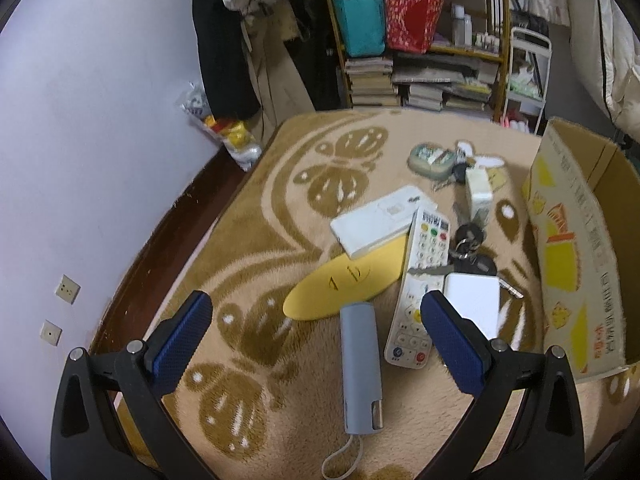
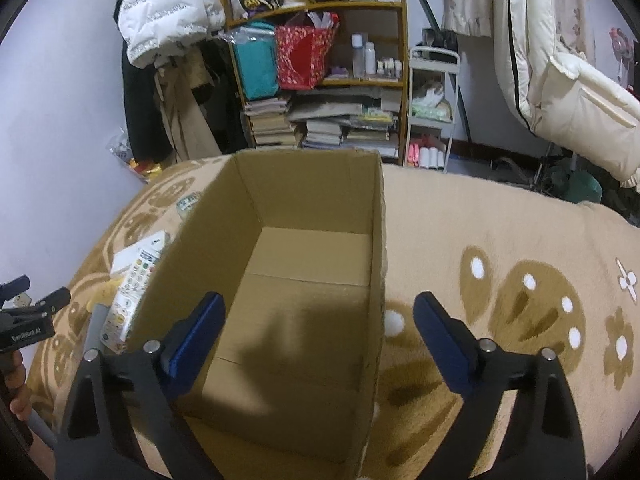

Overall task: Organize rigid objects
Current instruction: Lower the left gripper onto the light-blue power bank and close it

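My left gripper (image 1: 316, 320) is open above a grey stick-shaped device (image 1: 360, 368) with a cord, which lies between its fingers on the patterned blanket (image 1: 260, 240). Beyond it lie a yellow oval insole (image 1: 344, 284), a white remote (image 1: 424, 276), a flat white box (image 1: 380, 220), a white power bank (image 1: 474, 304), keys (image 1: 470, 248), a white carton (image 1: 478, 194) and a green case (image 1: 432, 160). An open cardboard box (image 1: 568, 248) stands at the right. My right gripper (image 2: 318, 316) is open and empty over the box's bare inside (image 2: 304, 280).
A bookshelf (image 2: 320, 80) with bags and stacked books stands behind the bed, with hanging coats (image 2: 168, 12) and a white cart (image 2: 432, 112) beside it. A wall (image 1: 80, 120) runs along the left. The left gripper also shows at the right wrist view's left edge (image 2: 24, 312).
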A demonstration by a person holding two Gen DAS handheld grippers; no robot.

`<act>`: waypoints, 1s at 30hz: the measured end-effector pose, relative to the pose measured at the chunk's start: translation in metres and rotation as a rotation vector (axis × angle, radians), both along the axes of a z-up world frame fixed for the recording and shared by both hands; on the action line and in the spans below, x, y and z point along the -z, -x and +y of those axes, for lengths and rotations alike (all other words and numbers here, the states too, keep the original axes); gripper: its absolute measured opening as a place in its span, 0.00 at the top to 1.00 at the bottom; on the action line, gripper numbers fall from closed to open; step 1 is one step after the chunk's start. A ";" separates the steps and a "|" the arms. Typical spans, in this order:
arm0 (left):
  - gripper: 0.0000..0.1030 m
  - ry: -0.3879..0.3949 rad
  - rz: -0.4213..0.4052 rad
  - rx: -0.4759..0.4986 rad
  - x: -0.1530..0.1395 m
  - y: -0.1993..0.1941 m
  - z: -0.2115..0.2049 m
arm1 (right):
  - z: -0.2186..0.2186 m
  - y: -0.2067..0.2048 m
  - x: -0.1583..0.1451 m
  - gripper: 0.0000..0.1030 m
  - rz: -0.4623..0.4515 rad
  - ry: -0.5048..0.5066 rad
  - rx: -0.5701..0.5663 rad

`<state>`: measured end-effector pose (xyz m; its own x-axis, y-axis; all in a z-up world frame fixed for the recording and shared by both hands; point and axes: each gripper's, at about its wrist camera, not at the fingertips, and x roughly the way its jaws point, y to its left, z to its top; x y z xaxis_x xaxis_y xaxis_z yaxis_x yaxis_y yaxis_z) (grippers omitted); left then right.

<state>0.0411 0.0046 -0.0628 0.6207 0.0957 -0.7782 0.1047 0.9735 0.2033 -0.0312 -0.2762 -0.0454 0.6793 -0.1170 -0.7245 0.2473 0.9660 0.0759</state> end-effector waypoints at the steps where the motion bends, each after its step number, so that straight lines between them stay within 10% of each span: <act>1: 0.00 -0.003 0.020 0.000 0.005 -0.002 0.000 | -0.003 -0.001 0.002 0.11 0.009 -0.011 0.005; 16: 0.00 -0.047 0.248 -0.015 0.055 -0.023 0.000 | -0.021 -0.013 0.020 0.87 0.124 -0.054 0.049; 30: 0.00 -0.031 0.340 -0.064 0.085 -0.036 0.010 | -0.031 -0.022 0.030 0.90 0.181 -0.073 0.057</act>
<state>0.0770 0.0143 -0.1476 0.3182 0.1530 -0.9356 0.1100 0.9743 0.1967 -0.0095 -0.3069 -0.0757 0.5309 -0.0944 -0.8421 0.3177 0.9435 0.0946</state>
